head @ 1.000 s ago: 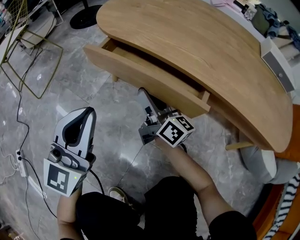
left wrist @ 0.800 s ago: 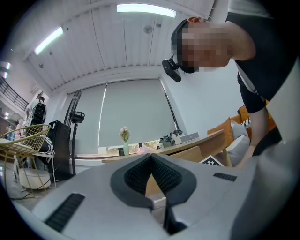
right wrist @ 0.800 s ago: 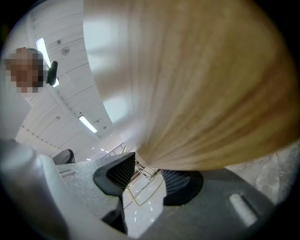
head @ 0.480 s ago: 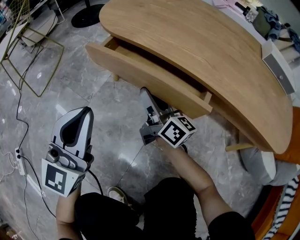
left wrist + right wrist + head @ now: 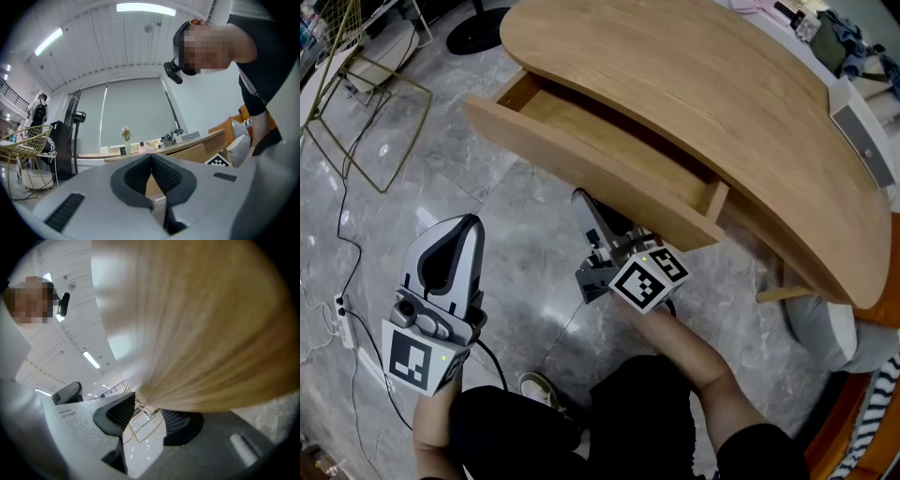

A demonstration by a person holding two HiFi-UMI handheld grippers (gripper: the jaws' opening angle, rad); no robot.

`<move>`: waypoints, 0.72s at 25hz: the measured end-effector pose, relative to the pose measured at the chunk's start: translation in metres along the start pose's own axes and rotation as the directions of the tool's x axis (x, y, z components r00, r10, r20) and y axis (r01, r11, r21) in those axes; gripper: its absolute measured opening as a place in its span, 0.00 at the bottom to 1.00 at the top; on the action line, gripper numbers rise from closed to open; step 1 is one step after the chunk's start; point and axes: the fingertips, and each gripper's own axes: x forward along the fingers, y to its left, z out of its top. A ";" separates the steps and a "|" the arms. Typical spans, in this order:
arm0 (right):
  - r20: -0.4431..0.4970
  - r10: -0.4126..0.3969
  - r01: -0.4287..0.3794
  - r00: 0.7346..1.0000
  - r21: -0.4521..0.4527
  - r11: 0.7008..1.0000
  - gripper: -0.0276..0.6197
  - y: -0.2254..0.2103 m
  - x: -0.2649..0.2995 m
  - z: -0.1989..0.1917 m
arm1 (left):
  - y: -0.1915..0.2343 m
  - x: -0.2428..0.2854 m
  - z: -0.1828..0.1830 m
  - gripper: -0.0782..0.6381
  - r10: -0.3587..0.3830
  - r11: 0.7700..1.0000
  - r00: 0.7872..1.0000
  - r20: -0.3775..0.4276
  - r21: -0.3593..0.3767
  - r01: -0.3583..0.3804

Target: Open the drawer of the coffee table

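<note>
The wooden coffee table fills the upper right of the head view. Its drawer stands partly pulled out, its bare wooden inside showing. My right gripper reaches under the lower edge of the drawer front. In the right gripper view, the drawer front fills the top. The right gripper has its pads half apart, with the wood's lower edge at their tips and held there. My left gripper hangs over the floor at the lower left, away from the table. In its own view, the left gripper is shut on nothing.
A gold wire frame stands on the marble floor at the upper left. Cables and a power strip lie along the left edge. A grey box sits on the table's far right. A table leg and cushions are at the right.
The drawer has slid further out toward me, showing more of its inside. My right gripper came back and down with it. The left gripper stayed where it was.
</note>
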 end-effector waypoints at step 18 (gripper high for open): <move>-0.014 -0.016 0.016 1.000 0.016 1.000 0.31 0.007 -0.003 -0.005 | -0.001 -0.002 -0.002 0.12 -0.005 1.000 1.000 -0.016 0.002 0.005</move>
